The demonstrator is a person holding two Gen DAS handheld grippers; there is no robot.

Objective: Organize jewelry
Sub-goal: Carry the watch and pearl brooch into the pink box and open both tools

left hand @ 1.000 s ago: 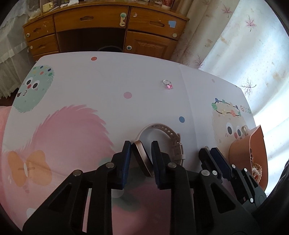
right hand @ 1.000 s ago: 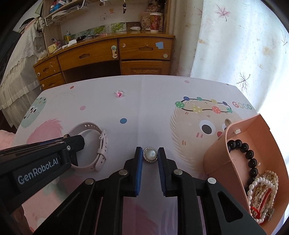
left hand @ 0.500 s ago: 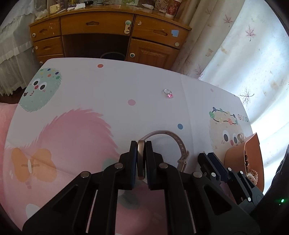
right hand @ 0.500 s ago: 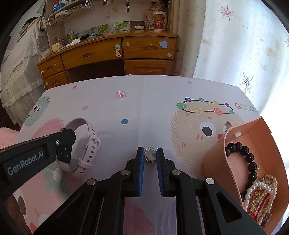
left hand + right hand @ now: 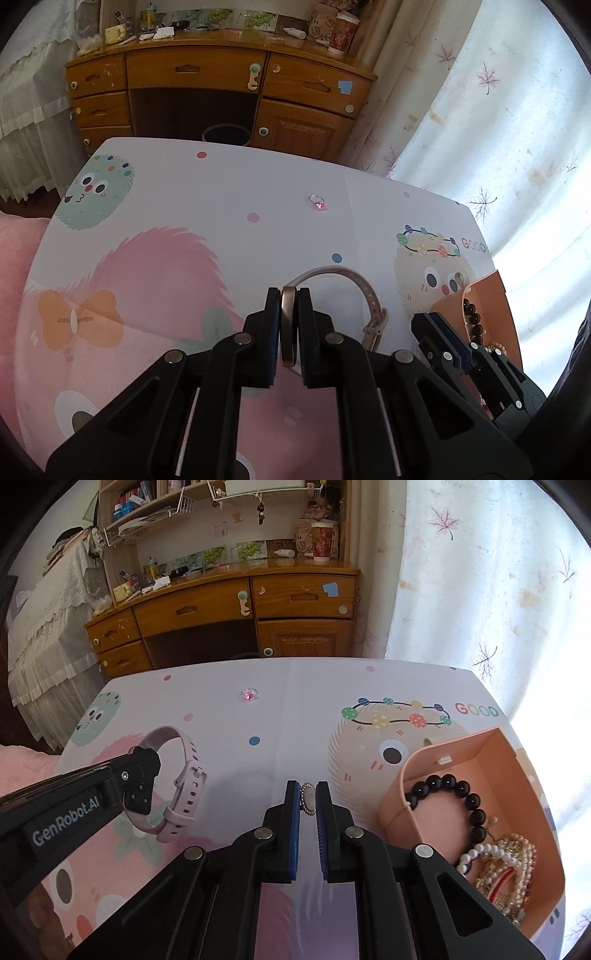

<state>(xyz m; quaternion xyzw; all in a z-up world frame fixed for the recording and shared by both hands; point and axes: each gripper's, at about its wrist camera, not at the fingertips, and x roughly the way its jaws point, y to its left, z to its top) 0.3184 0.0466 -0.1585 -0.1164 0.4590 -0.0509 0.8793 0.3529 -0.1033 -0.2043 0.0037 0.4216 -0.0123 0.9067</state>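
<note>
My left gripper (image 5: 288,295) is shut on a pale pink watch (image 5: 347,284), gripping its face and holding it above the table; the watch also shows in the right wrist view (image 5: 184,775). My right gripper (image 5: 307,788) is shut on a pearl brooch (image 5: 307,799) with a jewelled rim, lifted off the table. A peach box (image 5: 517,760) at the right holds a black bead bracelet (image 5: 458,794) and pearl and gold strands (image 5: 506,867). A pink-stone ring (image 5: 249,694) lies on the table farther back; it also shows in the left wrist view (image 5: 317,202).
The table (image 5: 295,701) carries a cartoon-printed cloth. A wooden desk (image 5: 229,616) with drawers stands behind it, a curtain (image 5: 480,572) hangs at the right, and a lace-covered bed (image 5: 40,627) is at the left.
My left gripper closed on the watch and lifted it off the table. My right gripper tightened on the brooch and rose with it.
</note>
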